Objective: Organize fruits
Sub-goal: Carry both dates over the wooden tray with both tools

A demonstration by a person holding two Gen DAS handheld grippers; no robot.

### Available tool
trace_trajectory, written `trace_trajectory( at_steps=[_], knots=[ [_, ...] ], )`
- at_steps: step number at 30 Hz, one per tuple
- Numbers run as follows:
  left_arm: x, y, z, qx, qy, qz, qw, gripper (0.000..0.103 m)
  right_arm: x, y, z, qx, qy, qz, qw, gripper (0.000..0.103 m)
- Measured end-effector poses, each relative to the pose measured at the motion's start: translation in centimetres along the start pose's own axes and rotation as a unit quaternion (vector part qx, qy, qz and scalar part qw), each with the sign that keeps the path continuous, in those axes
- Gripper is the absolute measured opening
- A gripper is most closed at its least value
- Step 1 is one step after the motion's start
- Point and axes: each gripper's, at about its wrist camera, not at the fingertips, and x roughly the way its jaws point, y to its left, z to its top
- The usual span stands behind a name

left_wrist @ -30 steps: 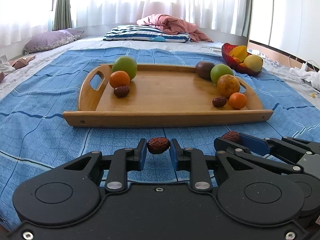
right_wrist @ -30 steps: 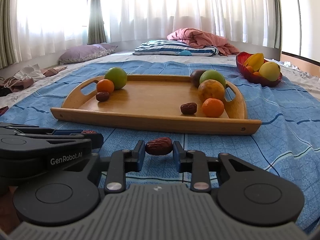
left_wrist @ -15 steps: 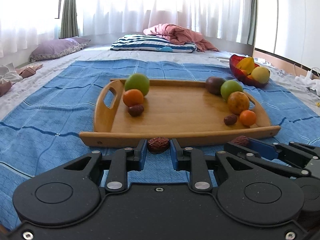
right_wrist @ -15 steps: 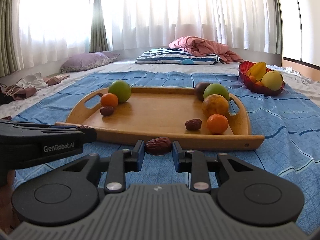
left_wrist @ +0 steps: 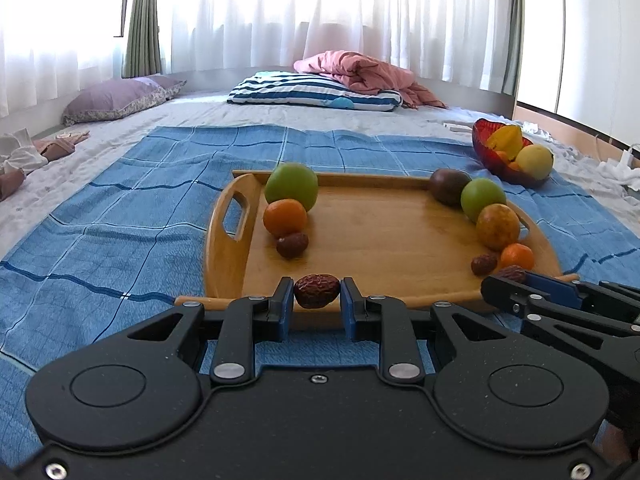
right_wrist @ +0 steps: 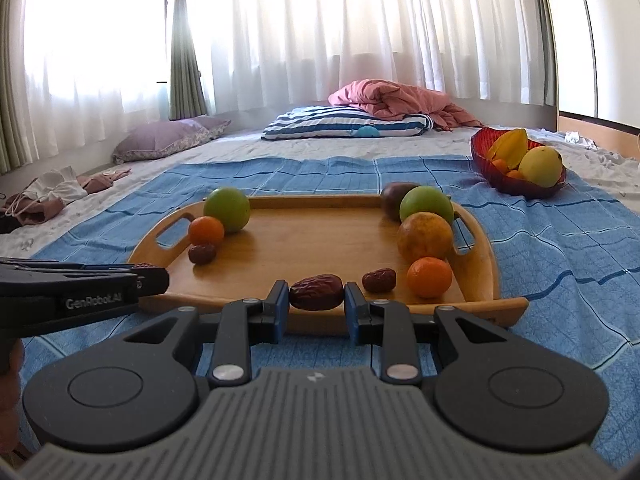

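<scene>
2 wrinkled dark-red dried dates are in my grip, 1 in each pair of tongs. My left tongs (left_wrist: 317,300) are clenched on the left date (left_wrist: 317,290), its long axis lying crosswise between the blue pads. My right tongs (right_wrist: 316,300) pinch the right date (right_wrist: 317,297) the same way, long axis across the gap.

What the coming move turns on, as I judge it: both dates sit right at the near rim of the rectangular wooden tray (left_wrist: 372,236), which lies straight ahead of both tongs on the blue checked bed cover (left_wrist: 120,208). From the left date, the nearest like fruit is the loose date (left_wrist: 292,245) ahead and slightly left, touching the small orange tangerine (left_wrist: 285,217) below the green round fruit (left_wrist: 292,186). From the right date, the loose date at the right end (right_wrist: 379,280) lies just ahead and to the right, beside a tangerine (right_wrist: 429,277).

So each hand is nearer its own row: left to the left group, right to the right group. I expect a short push forward over the rim, then a release beside each resting date. Being round, they could roll once I let go.
</scene>
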Motion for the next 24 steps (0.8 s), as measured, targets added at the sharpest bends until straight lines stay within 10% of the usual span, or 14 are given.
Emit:
trace_trajectory(
  at_steps=[24],
  knots=[
    [4.7, 2.2, 1.7, -0.019, 0.038, -0.008, 0.9991, 0.024, 2.9, 0.1, 1.4, 0.000, 0.016, -0.003, 1.000, 0.035]
  ],
)
